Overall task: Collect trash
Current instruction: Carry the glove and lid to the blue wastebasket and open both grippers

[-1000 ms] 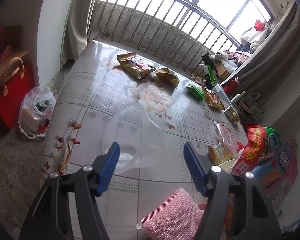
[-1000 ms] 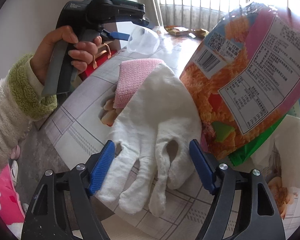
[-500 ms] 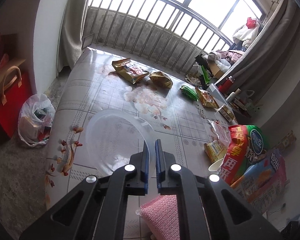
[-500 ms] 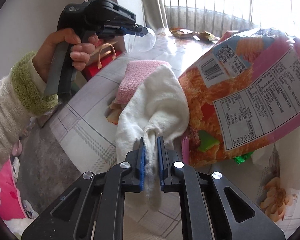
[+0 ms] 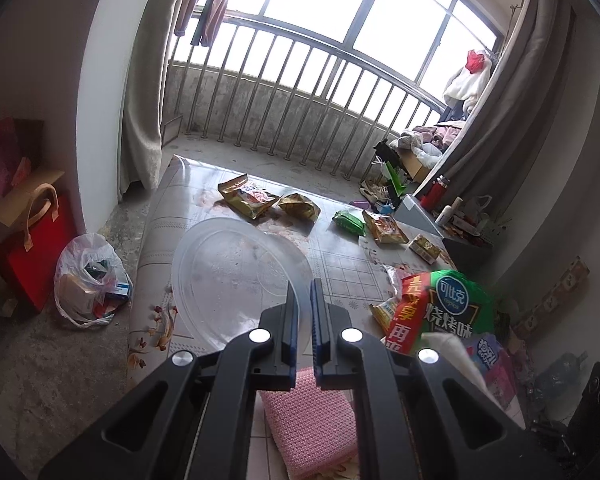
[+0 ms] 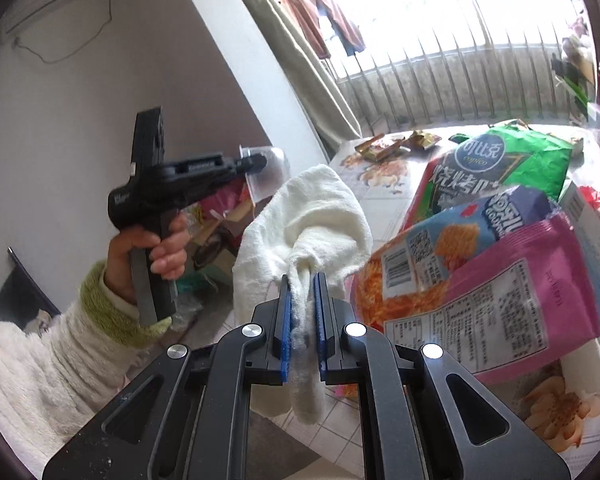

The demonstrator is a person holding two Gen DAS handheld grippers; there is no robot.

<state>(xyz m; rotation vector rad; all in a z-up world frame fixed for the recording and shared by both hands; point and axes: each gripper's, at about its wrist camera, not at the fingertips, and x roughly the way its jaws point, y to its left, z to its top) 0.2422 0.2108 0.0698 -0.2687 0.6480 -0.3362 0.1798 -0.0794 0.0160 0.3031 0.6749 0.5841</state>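
At the left edge of my left wrist view I see a red gift bag point(image 5: 40, 248) on the floor. Grey curtains point(image 5: 140, 92) flank a barred window point(image 5: 320, 80), with clothes point(image 5: 208, 0) hanging at upper centre.

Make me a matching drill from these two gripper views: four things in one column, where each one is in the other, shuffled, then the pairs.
Things:
1. clear plastic lid
2. white glove
3. pink sponge
4. white plastic bag

Places:
A. on the floor beside the table
B. pinched between the fingers of the right gripper
C. lying on the table under the left gripper
D. clamped by its edge in the left gripper

Pairs: 1-D, 2-B, 3-C, 4-A
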